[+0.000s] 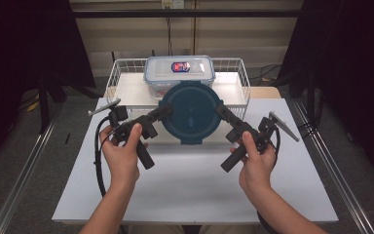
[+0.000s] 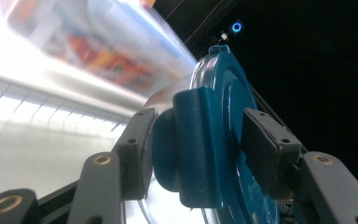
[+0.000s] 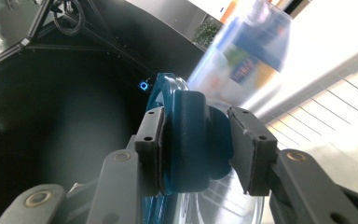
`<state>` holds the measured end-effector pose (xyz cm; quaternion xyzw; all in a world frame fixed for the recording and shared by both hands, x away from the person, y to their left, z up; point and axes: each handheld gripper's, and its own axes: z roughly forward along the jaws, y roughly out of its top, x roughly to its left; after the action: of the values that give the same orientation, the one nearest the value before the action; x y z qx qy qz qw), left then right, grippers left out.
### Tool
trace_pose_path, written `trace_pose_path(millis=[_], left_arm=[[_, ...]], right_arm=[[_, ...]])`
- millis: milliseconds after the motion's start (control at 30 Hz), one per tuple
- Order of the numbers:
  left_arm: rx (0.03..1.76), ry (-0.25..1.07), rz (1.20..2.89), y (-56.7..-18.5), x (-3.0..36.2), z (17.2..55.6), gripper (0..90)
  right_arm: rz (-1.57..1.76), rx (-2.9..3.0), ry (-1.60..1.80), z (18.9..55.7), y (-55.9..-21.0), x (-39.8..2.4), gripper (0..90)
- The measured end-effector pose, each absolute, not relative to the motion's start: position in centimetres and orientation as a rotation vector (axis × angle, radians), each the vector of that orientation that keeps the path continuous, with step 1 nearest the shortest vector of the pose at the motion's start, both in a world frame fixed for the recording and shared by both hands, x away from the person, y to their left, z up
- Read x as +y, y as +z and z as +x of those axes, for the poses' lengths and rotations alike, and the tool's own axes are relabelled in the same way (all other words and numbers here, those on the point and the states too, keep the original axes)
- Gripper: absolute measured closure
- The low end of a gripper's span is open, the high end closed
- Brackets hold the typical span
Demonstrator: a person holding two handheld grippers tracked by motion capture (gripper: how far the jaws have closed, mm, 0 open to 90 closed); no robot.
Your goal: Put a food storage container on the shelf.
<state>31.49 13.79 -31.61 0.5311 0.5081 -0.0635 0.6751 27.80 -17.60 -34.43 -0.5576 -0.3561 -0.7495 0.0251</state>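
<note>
A round container with a teal lid point(image 1: 191, 112) hangs above the white table, its lid turned toward the high view. My left gripper point(image 1: 165, 111) is shut on the teal side latch point(image 2: 198, 116) at the lid's left edge. My right gripper point(image 1: 221, 111) is shut on the opposite latch point(image 3: 191, 116) at the right edge. In the left gripper view the left gripper point(image 2: 200, 142) has both pads pressed on the latch, and the clear body shows behind the lid point(image 2: 228, 79). The right gripper point(image 3: 200, 147) clamps its latch the same way.
A white wire basket point(image 1: 119, 73) stands at the table's far side, right behind the lifted container. In it sits a clear rectangular box with a blue-rimmed lid point(image 1: 179, 70). The white table point(image 1: 185, 185) stretches toward the person. Dark curtains hang at both sides.
</note>
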Motion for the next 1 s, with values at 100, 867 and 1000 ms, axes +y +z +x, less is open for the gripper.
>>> trace_pose_path(millis=[100, 867, 1000], left_arm=[[1.122, -0.122, 1.175, -30.0, 13.9, 31.9, 46.7], [1.133, -0.118, 1.112, -24.2, 13.7, 37.3, 47.8], [1.141, -0.119, 1.096, -23.9, 13.8, 38.4, 47.8]], right_arm=[[-1.711, -1.092, -2.346, 28.3, -33.2, -17.4, 59.2], [-1.733, -1.043, -2.408, 34.0, -26.8, -16.8, 59.1], [-1.739, -1.048, -2.414, 35.2, -26.3, -16.5, 59.0]])
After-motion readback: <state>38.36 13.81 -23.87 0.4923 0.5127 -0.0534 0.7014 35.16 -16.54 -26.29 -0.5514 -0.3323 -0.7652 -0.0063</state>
